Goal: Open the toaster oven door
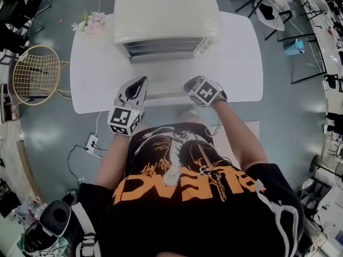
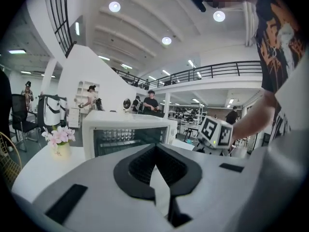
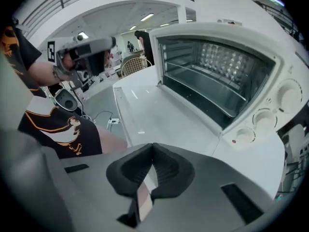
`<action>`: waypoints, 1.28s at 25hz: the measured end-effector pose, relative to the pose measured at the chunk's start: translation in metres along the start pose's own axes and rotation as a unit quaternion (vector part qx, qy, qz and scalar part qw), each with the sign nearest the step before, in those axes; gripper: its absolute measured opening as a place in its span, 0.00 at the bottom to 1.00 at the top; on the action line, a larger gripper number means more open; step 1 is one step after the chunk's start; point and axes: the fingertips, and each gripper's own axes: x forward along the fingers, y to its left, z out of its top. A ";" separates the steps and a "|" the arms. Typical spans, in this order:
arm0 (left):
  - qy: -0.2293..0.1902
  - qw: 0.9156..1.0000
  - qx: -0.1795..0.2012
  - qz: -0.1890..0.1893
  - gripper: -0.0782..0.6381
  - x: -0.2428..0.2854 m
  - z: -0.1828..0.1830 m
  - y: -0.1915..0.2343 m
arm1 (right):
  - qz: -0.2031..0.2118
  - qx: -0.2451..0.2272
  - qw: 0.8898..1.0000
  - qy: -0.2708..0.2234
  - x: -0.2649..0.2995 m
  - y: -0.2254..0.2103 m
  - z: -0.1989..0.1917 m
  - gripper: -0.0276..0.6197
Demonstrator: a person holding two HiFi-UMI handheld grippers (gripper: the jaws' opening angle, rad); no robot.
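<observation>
At the far edge of the tabletop (image 1: 241,63), midway along it, stands the oven (image 1: 166,17), cream-white, with its front turned to the person. Its door (image 3: 154,115) is already down and lies flat, reaching out from the oven's foot toward the near edge. The cavity is open to view, a wire rack crossing it. Three knobs (image 3: 285,93) sit one under another on the front panel right of the opening.

The left claw (image 1: 142,80) is at the door's near left corner and points toward the oven. Its two pads meet tip to tip and nothing is caught between them. The right claw (image 1: 188,83) is at the door's near right corner and is turned inward across the door. Its pads are likewise pressed together and it has hold of nothing. Whether either claw touches the door cannot be told.

At the far left corner of the tabletop, beside the oven, is a small pot of pink flowers (image 1: 92,23). Off the left edge, on the floor, stands a wire chair (image 1: 35,74).
</observation>
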 end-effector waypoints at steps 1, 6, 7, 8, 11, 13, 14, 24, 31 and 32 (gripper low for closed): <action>-0.005 1.000 0.001 -0.002 0.13 -0.001 0.005 -0.002 | -0.005 0.006 1.000 0.005 0.007 -0.001 -0.006 0.06; -0.021 1.000 0.016 -0.015 0.13 -0.001 0.023 -0.016 | 0.019 0.041 0.999 0.028 0.036 0.008 -0.022 0.06; -0.024 0.999 0.019 -0.017 0.13 -0.001 0.026 -0.018 | 0.025 0.046 0.998 0.037 0.043 0.011 -0.028 0.06; -0.026 0.999 0.022 -0.020 0.13 -0.001 0.029 -0.021 | 0.028 0.050 0.997 0.050 0.049 0.013 -0.035 0.06; -0.034 0.998 0.035 -0.029 0.13 -0.001 0.040 -0.027 | -0.001 0.052 0.994 0.098 0.057 0.007 -0.061 0.06; -0.041 0.998 0.041 -0.033 0.13 0.000 0.048 -0.028 | -0.007 0.052 0.996 0.073 0.058 0.003 -0.056 0.06; -0.044 0.998 0.043 -0.034 0.13 0.000 0.051 -0.029 | 0.001 0.061 0.997 0.057 0.060 0.005 -0.052 0.06; -0.068 0.996 0.041 -0.038 0.13 0.002 0.070 -0.035 | -0.026 0.061 0.998 0.020 0.044 -0.006 -0.037 0.06; -0.081 0.995 0.042 -0.027 0.13 -0.005 0.088 -0.032 | -0.053 0.078 0.960 -0.265 -0.066 -0.014 0.077 0.06; -0.085 0.995 0.042 -0.027 0.14 -0.006 0.093 -0.032 | -0.057 0.075 0.950 -0.298 -0.085 -0.012 0.091 0.06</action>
